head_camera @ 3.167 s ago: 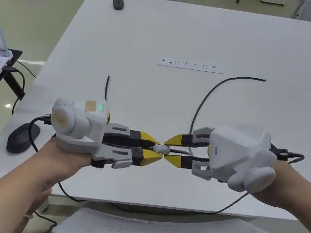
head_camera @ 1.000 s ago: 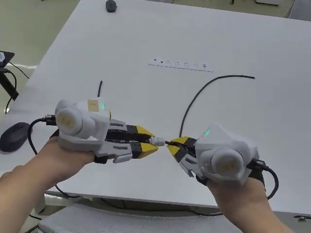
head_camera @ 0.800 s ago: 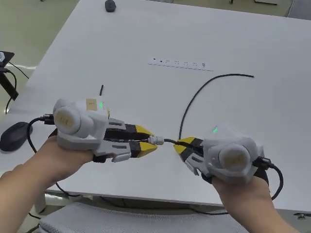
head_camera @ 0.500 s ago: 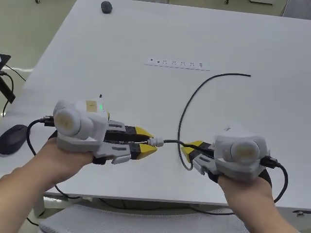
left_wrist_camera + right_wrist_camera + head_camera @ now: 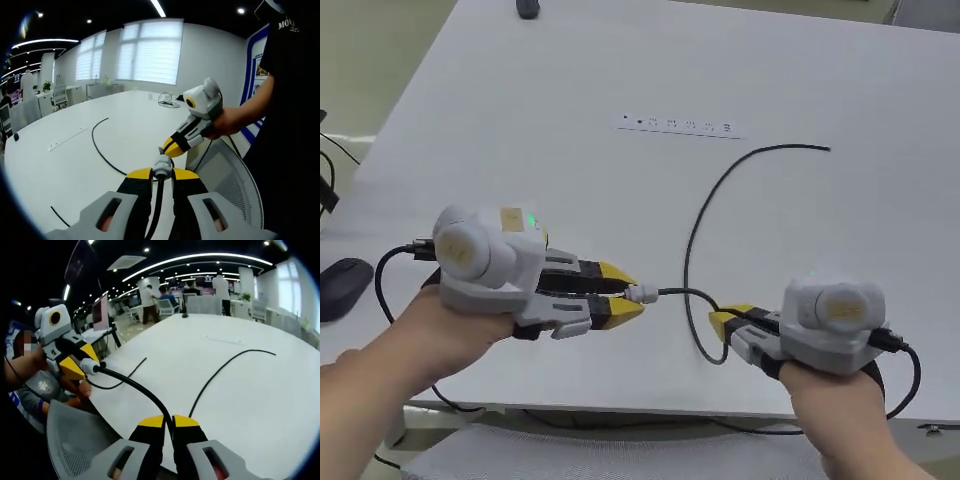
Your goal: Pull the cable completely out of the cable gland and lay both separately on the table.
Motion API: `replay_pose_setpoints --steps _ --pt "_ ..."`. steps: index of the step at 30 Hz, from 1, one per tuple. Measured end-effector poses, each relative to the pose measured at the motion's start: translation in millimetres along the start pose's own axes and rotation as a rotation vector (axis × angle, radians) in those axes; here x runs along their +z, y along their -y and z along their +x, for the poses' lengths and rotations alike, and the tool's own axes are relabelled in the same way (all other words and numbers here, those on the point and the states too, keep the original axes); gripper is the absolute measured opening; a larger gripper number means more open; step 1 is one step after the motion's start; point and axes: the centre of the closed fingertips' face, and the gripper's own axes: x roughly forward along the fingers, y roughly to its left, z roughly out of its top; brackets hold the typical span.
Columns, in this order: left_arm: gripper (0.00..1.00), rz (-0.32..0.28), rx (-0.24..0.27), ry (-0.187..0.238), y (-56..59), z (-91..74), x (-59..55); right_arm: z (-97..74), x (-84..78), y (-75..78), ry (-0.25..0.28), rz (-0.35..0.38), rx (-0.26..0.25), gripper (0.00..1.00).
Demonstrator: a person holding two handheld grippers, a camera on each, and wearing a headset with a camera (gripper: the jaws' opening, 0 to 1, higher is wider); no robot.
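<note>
the white table (image 5: 570, 100) takes up most of the head view, with a slim socket strip (image 5: 675, 124) let into it farther back. both my grippers hang over its near edge, held apart from each other.

my left gripper (image 5: 628, 293) points right, its yellow-tipped jaws pressed onto the cable gland (image 5: 642, 294). my right gripper (image 5: 718, 322) points back at it from lower right, jaws pinched on the black cable (image 5: 687, 255).

the head view alone gives the cable's whole run. it leaves the gland, crosses the gap in the air into my right jaws, drops in a small loop just beside them, then sweeps away over the table to a free end at the far right.

the left gripper view gives the close look. the small pale gland (image 5: 161, 164) sits clamped between my own jaw tips (image 5: 162, 174), with the right gripper (image 5: 170, 147) just beyond it and the cable (image 5: 100, 152) curving over the table behind.

the right gripper view gives the other end. my jaws (image 5: 169, 421) are closed tight on the cable (image 5: 135, 385), which arches up and left into the gland (image 5: 90, 366) at the tip of the left gripper (image 5: 85, 365). so the cable is not out of the gland, and neither lies on the table by itself. people stand at desks in the far background there.
</note>
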Motion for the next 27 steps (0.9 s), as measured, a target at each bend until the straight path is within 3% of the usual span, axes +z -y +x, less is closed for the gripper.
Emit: replay_pose_setpoints --steps 4,7,9,12,15,21,27 --pt "0.15 0.001 -0.001 0.001 -4.8 -4.6 -0.8 -3.5 7.4 1.9 0.03 -0.038 -0.024 0.01" --pt "0.15 -0.008 0.009 0.009 -8.3 -9.1 2.3 -6.3 14.7 -2.2 0.036 -0.134 -0.031 0.01" --pt "0.15 -0.015 0.006 0.019 -7.7 -10.8 5.0 -7.1 25.1 -9.6 0.077 -0.212 -0.014 0.02" --pt "0.15 0.003 0.007 0.001 -7.7 -10.8 2.2 -6.5 25.1 -18.5 0.035 -0.233 -0.004 0.04" --pt "0.15 0.003 0.007 -0.002 -7.0 -10.6 1.5 -9.2 36.5 -31.6 0.04 -0.312 0.011 0.14" --pt "0.15 0.01 -0.003 -0.002 -3.4 -10.1 2.1 -16.6 60.3 -61.5 0.015 -0.584 0.021 0.19" --pt "0.15 0.008 0.001 -0.002 -5.2 -8.8 2.5 -9.4 62.3 -81.7 -0.036 -0.776 0.042 0.16"
